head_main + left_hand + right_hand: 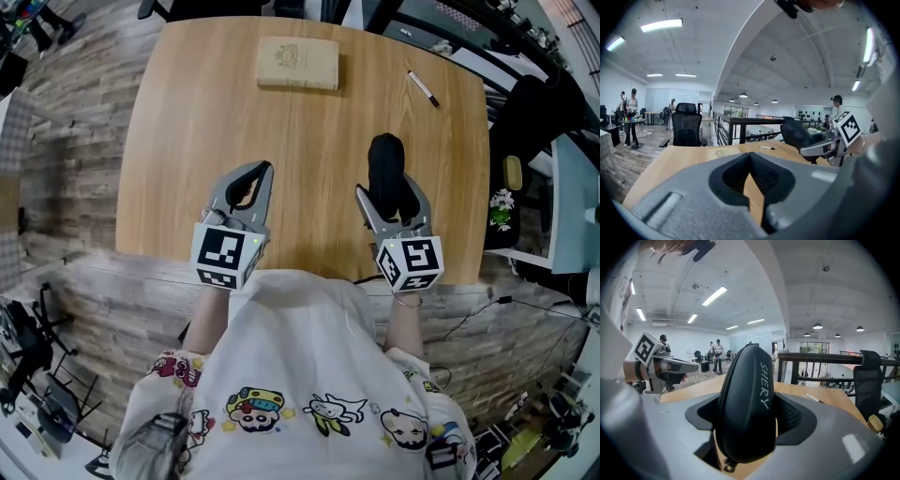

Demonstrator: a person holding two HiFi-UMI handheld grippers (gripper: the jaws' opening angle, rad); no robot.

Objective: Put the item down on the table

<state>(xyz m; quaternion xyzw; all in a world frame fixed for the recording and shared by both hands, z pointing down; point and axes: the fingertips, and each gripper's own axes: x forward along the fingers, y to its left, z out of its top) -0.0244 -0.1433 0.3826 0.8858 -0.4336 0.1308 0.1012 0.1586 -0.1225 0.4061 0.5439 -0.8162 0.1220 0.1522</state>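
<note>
A black zippered case printed "SHERY" stands on end between the jaws of my right gripper, which is shut on it just above the near right part of the wooden table. Whether the case touches the tabletop is hidden. My left gripper hovers over the near left part of the table, its jaws closed tip to tip with nothing between them. In the left gripper view the right gripper and the case show at the right.
A tan book lies at the table's far middle and a pen at the far right. A black office chair stands beyond the far edge, with a dark railing behind it. People stand far off in the room.
</note>
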